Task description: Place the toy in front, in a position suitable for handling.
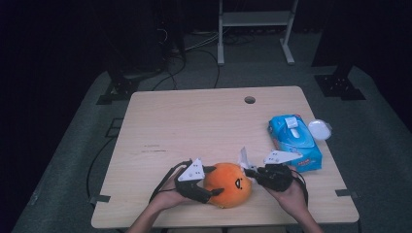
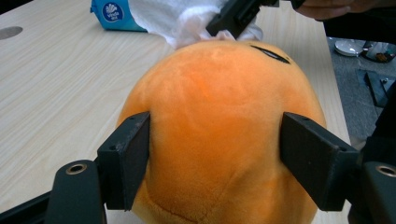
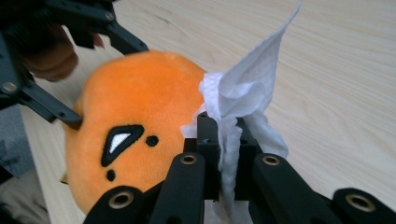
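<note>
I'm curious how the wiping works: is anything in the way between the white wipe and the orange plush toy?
Nothing visible. The right tool pinches the wipe directly against the plush toy, while the left tool brackets the toy's sides. The blue wipe pack lies apart.

High view: fixed overhead, faces fwd/down, far, whole table (image 1: 194,121). Left gripper view: v. close, low, looks across orange plush (image 2: 219,130) toward wipes pack (image 2: 112,14). Right gripper view: close, opposite side. All three share plush and wipe (image 3: 243,98).
</note>
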